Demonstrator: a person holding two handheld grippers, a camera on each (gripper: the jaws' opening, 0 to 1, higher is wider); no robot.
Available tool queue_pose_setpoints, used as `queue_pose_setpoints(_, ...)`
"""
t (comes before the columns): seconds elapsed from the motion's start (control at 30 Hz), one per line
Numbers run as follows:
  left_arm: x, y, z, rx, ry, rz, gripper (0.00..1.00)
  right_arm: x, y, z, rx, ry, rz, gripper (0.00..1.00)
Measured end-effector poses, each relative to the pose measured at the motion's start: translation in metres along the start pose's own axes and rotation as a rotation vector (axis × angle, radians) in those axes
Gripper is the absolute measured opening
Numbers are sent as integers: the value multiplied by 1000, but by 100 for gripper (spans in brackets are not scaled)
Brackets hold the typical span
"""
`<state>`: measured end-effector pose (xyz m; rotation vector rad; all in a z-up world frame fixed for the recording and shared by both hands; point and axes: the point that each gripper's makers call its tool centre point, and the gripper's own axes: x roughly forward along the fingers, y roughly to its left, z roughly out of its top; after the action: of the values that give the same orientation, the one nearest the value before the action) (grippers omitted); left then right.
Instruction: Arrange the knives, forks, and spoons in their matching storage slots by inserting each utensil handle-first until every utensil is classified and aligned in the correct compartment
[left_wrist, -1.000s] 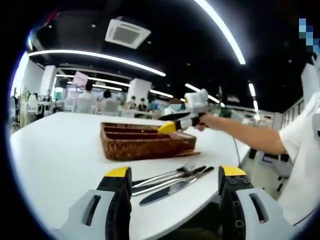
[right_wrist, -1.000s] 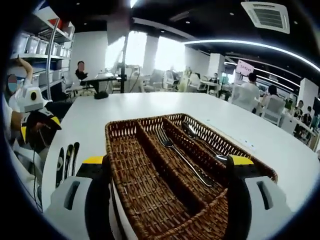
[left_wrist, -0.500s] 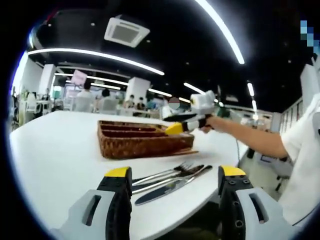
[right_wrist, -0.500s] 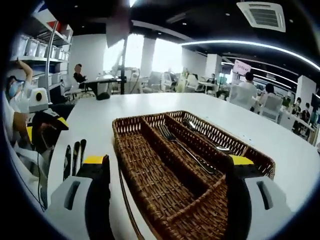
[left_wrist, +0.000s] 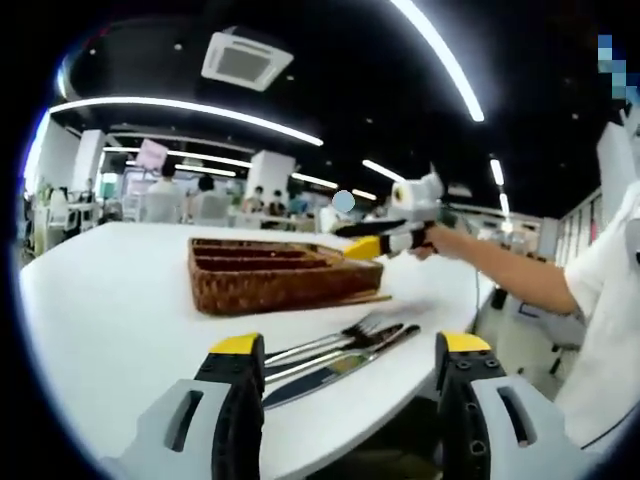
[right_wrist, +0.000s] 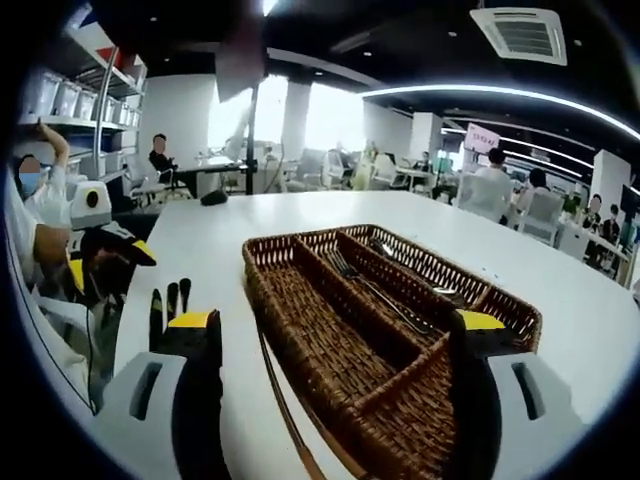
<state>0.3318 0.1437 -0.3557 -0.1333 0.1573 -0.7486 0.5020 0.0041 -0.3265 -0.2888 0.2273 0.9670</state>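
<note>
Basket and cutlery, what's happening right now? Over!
Both tools open, empty: left tool, right tool. Wicker basket holds a fork and spoon; one slot bare. Loose cutlery lies on table ahead of left tool. Nothing blocking.

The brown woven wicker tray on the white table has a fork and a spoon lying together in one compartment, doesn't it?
Not quite: in the right gripper view the fork and the spoon lie in separate, neighbouring compartments of the brown woven wicker tray on the white table.
</note>
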Motion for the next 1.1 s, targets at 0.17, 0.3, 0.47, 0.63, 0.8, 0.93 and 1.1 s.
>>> queue_pose_setpoints(0.17,5,2,2,-2,1,-3,70,-9,5,-3,6,-5,3,97)
queue_pose_setpoints(0.3,8,1,4,-1,-8,-13,67,-17,7,-3,25,-15,6,97)
queue_pose_setpoints(0.47,11,2,3,11,0,-17,64,-25,12,-4,35,-31,7,97)
queue_pose_setpoints(0.63,15,4,5,-4,2,-28,62,-32,19,-15,31,-22,1,96)
queue_pose_setpoints(0.8,19,1,5,2,9,-30,63,-38,23,-28,-5,10,-2,92)
queue_pose_setpoints(0.93,20,-3,6,6,11,-35,63,-43,24,-30,20,-1,-4,92)
queue_pose_setpoints(1.1,25,-4,3,17,30,-42,63,-55,32,-34,34,-22,-16,92)
